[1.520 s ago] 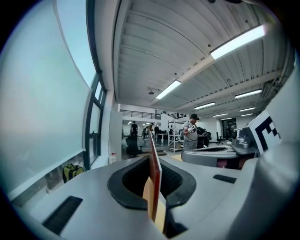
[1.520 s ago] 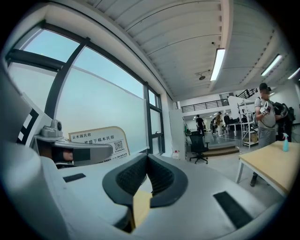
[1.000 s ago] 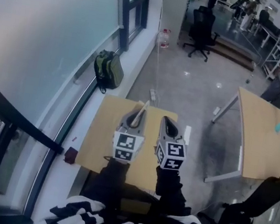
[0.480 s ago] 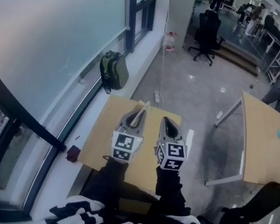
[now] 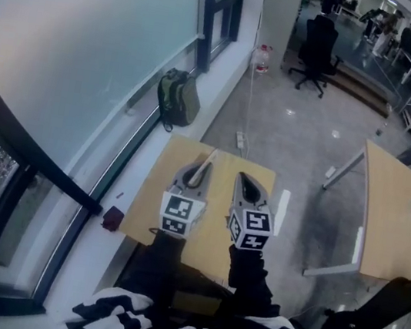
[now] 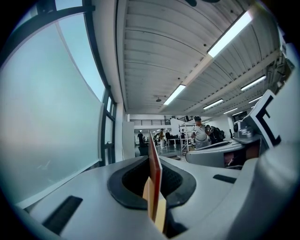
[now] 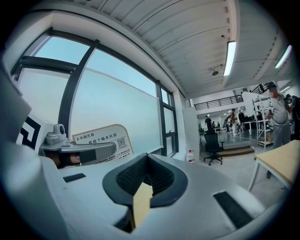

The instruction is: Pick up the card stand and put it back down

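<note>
Tan card stand [image 7: 101,140], thin, printed face, pinched by left gripper [image 5: 197,174], right gripper [image 7: 146,164] jaws pressed together

The card stand [image 7: 101,140] bears Chinese print; its larger line reads 欢迎下榻本民宿, with a small QR code beside it.

Head camera is swinging over the scene: the green backpack [image 5: 179,97] by the window, the water bottle [image 5: 262,58] and the office chair [image 5: 318,50] are all sliding rightward. The second table [image 5: 392,214] is drifting to the frame's right edge. The worktop [image 5: 143,212] is shifting right beneath the left hand-held gripper [image 5: 197,169] and right hand-held gripper [image 5: 241,177], leaving the left one closer to the worktop's left edge and baring more surface beyond the right one.
</note>
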The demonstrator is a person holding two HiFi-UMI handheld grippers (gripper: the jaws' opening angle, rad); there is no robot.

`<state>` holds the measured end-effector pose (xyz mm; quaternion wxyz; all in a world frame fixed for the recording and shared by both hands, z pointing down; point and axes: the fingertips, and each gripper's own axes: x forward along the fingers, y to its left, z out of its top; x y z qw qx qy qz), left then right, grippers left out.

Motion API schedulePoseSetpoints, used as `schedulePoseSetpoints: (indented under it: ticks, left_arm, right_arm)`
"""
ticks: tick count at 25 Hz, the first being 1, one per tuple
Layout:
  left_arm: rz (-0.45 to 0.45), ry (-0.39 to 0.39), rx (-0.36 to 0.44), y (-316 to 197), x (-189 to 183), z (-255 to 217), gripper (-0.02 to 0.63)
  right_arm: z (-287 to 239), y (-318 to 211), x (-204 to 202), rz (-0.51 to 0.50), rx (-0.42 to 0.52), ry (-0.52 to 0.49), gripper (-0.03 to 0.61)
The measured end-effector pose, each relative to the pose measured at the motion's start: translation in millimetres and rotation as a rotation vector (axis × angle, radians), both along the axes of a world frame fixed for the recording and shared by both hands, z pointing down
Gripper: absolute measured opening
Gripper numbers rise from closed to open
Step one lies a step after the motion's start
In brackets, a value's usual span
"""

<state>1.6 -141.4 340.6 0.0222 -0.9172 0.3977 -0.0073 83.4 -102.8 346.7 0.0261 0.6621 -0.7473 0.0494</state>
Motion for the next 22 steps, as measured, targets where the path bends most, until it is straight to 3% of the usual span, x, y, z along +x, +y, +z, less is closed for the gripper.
schedulePoseSetpoints:
  ticks: [22]
  left_arm:
    - [-0.194, -0.032, -0.147, -98.5, -72.9, 75.3, 0.023]
  right_arm:
    - [69.8, -93.2, -27.8, -0.130, -0.162, -0.051, 0.017]
